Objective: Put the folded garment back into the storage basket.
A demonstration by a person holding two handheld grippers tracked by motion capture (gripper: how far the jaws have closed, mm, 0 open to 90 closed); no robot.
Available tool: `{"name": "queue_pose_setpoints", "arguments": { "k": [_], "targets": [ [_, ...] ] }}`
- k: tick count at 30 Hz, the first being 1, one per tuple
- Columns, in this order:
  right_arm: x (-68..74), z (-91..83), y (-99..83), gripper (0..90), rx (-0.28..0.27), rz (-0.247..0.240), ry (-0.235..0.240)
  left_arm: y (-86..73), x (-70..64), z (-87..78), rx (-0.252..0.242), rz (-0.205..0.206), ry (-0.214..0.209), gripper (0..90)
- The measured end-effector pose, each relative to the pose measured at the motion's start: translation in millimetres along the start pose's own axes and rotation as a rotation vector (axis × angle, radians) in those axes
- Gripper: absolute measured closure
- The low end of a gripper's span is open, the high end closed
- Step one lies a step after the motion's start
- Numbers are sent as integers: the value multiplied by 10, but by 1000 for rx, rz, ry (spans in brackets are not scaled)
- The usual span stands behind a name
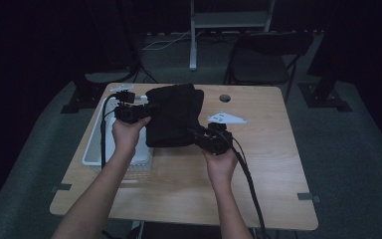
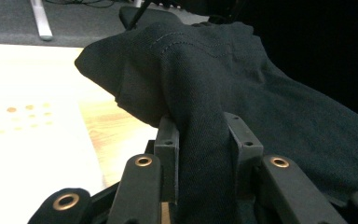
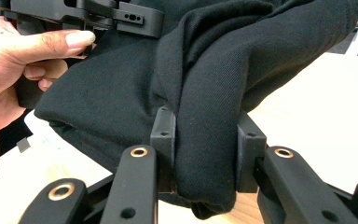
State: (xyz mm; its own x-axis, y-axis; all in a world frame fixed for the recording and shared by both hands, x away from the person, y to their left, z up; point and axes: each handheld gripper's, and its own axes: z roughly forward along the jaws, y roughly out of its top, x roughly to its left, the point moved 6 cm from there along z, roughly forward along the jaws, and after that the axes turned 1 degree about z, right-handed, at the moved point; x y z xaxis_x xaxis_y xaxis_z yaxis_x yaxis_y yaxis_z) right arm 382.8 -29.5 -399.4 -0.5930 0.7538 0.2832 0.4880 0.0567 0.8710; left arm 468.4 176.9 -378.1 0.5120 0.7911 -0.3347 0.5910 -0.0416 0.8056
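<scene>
A folded black garment (image 1: 174, 114) hangs lifted between two hand-held grippers, above the wooden table (image 1: 258, 164) and partly over the white basket (image 1: 93, 149), apparently held taut for folding or transfer. The left gripper (image 1: 149, 107) pinches a fold at its left edge. The right gripper (image 1: 199, 134) clamps a thick fold at its near right corner.

Both forearms reach forward, left tongs (image 1: 151, 107) clamped, right tongs (image 1: 197, 133) clamped — pointing inward, facing each other

A dim lab or studio: black curtains behind, grey carpet floor (image 1: 348, 149), black folding chair (image 1: 263, 62) upper centre, light wooden table (image 1: 263, 164).
</scene>
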Motion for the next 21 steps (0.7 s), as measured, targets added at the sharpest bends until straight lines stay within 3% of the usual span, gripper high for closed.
{"name": "queue_pose_setpoints", "arguments": {
  "k": [21],
  "targets": [
    [304, 354, 52, 680, 28, -26, 51, -38, 358, -316, -7, -16, 65, 707]
  ]
}}
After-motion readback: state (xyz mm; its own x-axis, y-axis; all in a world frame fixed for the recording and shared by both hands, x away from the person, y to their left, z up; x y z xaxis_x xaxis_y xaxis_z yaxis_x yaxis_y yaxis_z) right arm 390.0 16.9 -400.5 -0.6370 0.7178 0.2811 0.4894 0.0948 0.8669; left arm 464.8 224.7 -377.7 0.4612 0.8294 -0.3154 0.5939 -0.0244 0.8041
